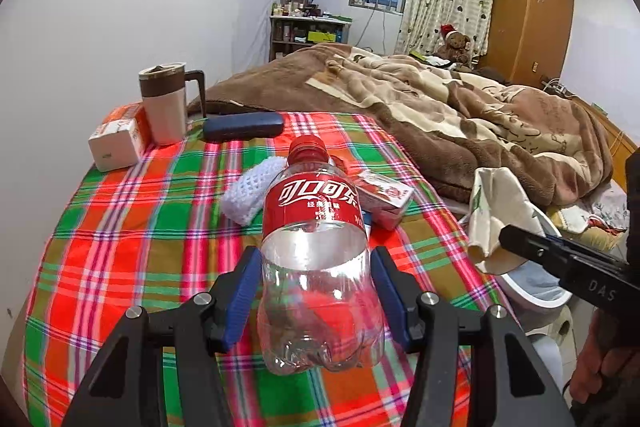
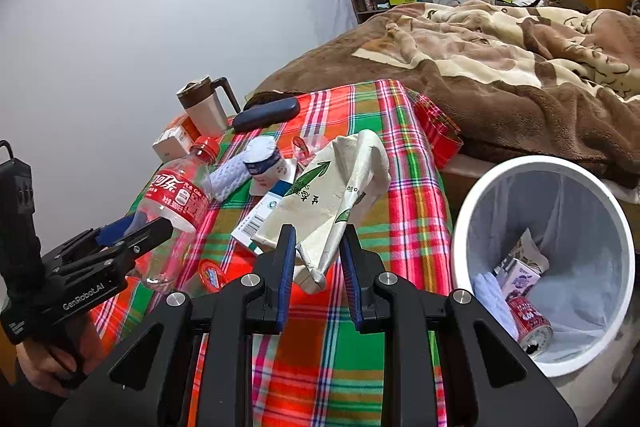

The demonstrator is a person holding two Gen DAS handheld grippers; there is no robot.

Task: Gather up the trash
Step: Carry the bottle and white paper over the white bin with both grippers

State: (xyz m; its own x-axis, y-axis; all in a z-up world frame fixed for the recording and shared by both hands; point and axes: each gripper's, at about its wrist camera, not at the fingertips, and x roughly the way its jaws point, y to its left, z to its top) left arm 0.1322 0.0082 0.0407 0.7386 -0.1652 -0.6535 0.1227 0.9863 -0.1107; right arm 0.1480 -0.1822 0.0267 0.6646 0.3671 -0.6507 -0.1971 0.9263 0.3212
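Note:
An empty clear cola bottle (image 1: 316, 227) with a red label and red cap sits between the blue pads of my left gripper (image 1: 318, 267), held clear of the plaid tablecloth (image 1: 140, 227). In the right wrist view the same bottle (image 2: 176, 195) tilts in the left gripper (image 2: 140, 227). My right gripper (image 2: 318, 247) is shut on a crumpled cream carton (image 2: 332, 195) with green print, just left of a white bin (image 2: 460, 227). The bin has a liner and holds a red can (image 2: 528, 319) and a small carton. From the left wrist, the right gripper (image 1: 516, 239) and cream carton (image 1: 496, 211) hang over the bin (image 1: 516, 293).
On the table stand a lidded mug (image 1: 164, 103), a dark glasses case (image 1: 244, 126), a white box (image 1: 114, 147), a white crocheted cloth (image 1: 250, 193), a red-and-white box (image 1: 386, 199) and a yogurt cup (image 2: 262, 161). A bed with a brown blanket (image 2: 500, 67) lies behind.

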